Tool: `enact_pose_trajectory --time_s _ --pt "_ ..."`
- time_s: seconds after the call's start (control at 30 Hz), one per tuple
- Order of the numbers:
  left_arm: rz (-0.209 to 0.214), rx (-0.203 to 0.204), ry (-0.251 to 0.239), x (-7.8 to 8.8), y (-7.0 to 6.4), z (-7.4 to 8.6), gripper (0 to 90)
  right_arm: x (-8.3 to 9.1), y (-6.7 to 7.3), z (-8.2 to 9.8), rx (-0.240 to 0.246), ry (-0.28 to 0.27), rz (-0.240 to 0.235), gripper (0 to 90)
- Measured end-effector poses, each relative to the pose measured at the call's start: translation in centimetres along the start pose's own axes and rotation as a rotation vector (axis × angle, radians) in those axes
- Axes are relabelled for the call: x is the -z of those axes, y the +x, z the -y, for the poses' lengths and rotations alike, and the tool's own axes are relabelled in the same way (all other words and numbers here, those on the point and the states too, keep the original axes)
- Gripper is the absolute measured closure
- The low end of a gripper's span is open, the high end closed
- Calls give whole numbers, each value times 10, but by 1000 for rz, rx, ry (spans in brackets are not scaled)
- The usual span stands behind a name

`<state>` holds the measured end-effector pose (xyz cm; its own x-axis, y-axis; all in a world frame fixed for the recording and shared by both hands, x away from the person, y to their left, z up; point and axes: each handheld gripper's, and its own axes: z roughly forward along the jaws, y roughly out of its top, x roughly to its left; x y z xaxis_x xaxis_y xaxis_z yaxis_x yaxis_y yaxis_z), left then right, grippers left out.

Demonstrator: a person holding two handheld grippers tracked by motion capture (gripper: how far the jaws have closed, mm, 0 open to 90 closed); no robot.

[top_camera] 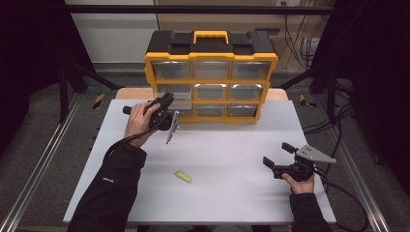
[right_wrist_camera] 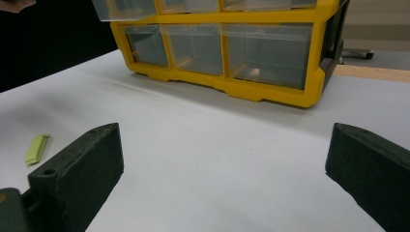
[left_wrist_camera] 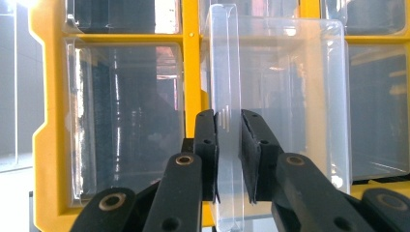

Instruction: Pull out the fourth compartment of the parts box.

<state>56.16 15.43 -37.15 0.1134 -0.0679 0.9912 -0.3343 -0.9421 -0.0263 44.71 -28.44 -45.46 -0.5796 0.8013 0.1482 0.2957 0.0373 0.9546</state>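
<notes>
A yellow and black drawer cabinet (top_camera: 211, 58) stands at the back of the white table (top_camera: 227, 193), with three rows of clear drawers. My left gripper (top_camera: 167, 100) is at its left column, turned on its side. In the left gripper view the pads (left_wrist_camera: 207, 140) are shut on the upright handle lip (left_wrist_camera: 225, 58) of a clear drawer (left_wrist_camera: 285, 96). The right gripper view shows that drawer (right_wrist_camera: 125, 9) sticking out from the middle row. My right gripper (top_camera: 278, 155) rests low at the table's right, jaws wide open and bare (right_wrist_camera: 227, 159). A small light-green piece (top_camera: 183, 177) lies flat on the table.
In the right gripper view the light-green piece (right_wrist_camera: 36, 148) lies left of the jaws, and the cabinet's bottom row (right_wrist_camera: 270, 92) is closed. Metal rails (top_camera: 43, 159) run along both sides of the table. Cables (top_camera: 338, 121) trail on the floor at the right.
</notes>
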Motion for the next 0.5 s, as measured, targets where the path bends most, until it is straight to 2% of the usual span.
enact_pose_trajectory --time_s 0.5 --pt "-10 -4 -1 7 -4 -2 776 0 0 0 1 -1 0 5"
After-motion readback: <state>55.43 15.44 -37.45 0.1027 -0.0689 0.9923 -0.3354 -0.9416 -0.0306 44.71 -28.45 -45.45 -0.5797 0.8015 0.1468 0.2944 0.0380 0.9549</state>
